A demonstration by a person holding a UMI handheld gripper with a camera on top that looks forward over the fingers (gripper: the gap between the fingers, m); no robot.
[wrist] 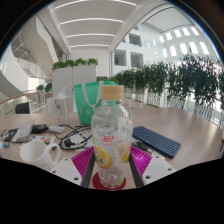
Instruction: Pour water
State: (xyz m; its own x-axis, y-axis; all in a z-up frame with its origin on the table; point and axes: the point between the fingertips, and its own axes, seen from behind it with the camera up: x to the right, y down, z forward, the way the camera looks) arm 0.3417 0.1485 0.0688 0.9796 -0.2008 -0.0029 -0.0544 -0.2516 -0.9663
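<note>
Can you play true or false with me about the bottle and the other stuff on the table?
1. The bottle has an orange cap. True.
2. The bottle lies on its side. False: it stands upright between the gripper fingers.
3. A white cup sits on the table, off to the bottle's left. True.
4. The keyboard is bright red. False: it is dark, and lies to the bottle's right.
5. A green bag stands beyond the bottle. True.
6. The bottle has a blue label. False: its label is yellow and red.
</note>
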